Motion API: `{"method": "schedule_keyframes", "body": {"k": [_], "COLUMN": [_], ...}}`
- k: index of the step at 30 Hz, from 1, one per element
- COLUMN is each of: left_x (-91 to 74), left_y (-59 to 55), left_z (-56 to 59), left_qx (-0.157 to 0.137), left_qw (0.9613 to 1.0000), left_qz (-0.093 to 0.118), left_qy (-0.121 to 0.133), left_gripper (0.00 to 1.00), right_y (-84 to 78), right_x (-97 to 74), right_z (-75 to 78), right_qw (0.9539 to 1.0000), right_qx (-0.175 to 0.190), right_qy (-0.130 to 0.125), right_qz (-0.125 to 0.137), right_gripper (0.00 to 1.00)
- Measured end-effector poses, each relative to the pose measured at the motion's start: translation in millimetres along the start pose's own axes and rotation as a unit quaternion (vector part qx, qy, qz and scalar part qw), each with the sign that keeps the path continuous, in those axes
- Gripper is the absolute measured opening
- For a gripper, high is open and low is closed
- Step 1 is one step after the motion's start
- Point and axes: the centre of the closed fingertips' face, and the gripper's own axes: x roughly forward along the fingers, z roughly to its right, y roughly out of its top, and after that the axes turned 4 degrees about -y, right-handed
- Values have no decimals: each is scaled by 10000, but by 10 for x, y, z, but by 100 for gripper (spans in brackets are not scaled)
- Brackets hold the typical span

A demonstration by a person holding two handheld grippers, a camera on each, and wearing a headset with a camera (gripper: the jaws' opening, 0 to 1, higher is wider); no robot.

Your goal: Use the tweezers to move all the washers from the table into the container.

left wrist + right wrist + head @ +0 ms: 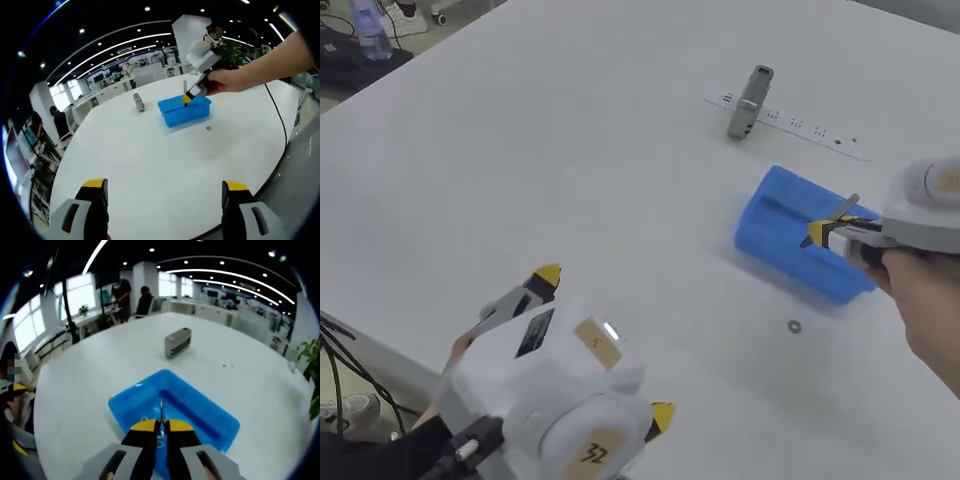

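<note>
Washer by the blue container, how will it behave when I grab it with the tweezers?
The washer lies flat on the smooth white table, so it will probably slide when nudged. It looks tiny and thin, likely very light and easily flicked. The tweezers in the right tongs have narrow tips, so it may slip.

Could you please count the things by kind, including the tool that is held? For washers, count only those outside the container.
Blue container: 1
Washer outside the container: 1
Grey box: 1
Tweezers, held in the right gripper: 1
Total: 4
</note>
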Motion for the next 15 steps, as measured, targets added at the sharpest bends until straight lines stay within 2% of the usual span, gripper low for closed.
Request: {"method": "schedule_keyframes", "body": {"k": [9,15], "left_x": [3,2], "left_y": [-7,-6], "left_z": [-2,0], "left_qx": [12,21], "left_qw": [10000,10000], "left_qz": [-20,-18], "left_qy": [12,15], "left_gripper": [96,96], "right_y": [-5,-10], "right_x": [-43,-54], "right_z": [-72,-79], "right_qw": [9996,9998], "right_qx": [-275,-202], "right_qy": [-49,-21], "right_qz": [-52,-66], "right_gripper": [3,4]}}
